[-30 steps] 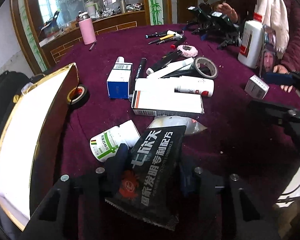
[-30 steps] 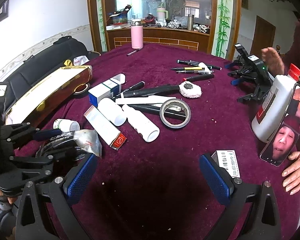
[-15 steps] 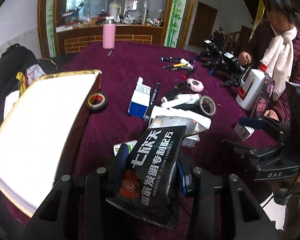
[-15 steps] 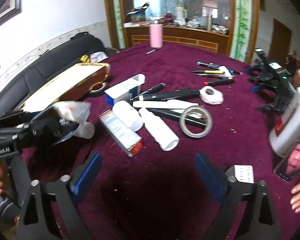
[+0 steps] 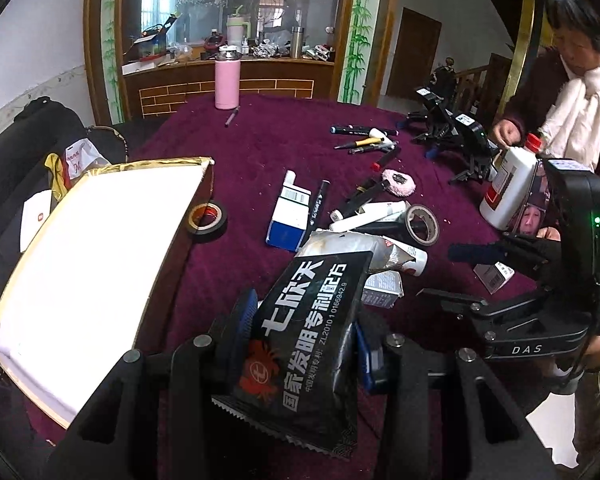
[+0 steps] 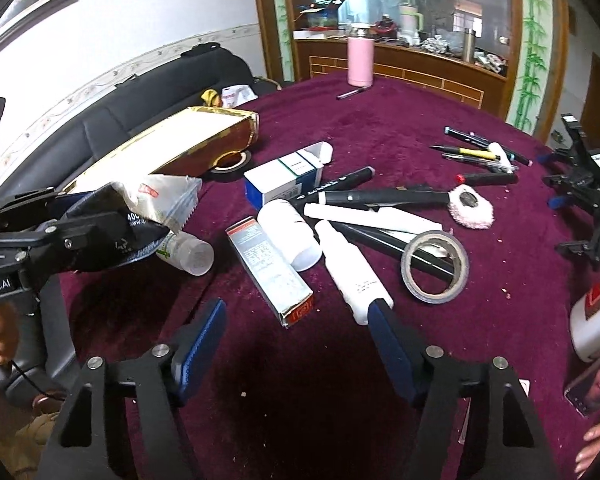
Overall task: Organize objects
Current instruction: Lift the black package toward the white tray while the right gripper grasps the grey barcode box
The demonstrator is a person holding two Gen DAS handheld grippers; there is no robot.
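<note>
My left gripper [image 5: 304,330] is shut on a black foil packet [image 5: 308,344] with white characters and holds it off the purple tablecloth, beside a gold-edged open box [image 5: 92,264]. The right wrist view shows this packet [image 6: 160,200] hanging at the left, above a small green-labelled bottle [image 6: 188,252]. My right gripper [image 6: 296,322] hovers low over the table and its jaws are closing. Nothing is pressed between its pads. The red end of a long white carton [image 6: 268,268] and the base of a white bottle [image 6: 352,276] lie just ahead of its fingertips.
The table's middle holds a blue-white box [image 6: 284,180], another white bottle [image 6: 290,236], markers, a grey tape roll [image 6: 434,266] and a pink puff [image 6: 470,208]. A black tape roll [image 5: 206,220] lies by the gold box. A person [image 5: 572,112] stands at the right by a white jug [image 5: 508,184].
The left gripper rose with the packet, off the small bottle. The right gripper shifted left toward the carton and bottles, and its jaws narrowed.
</note>
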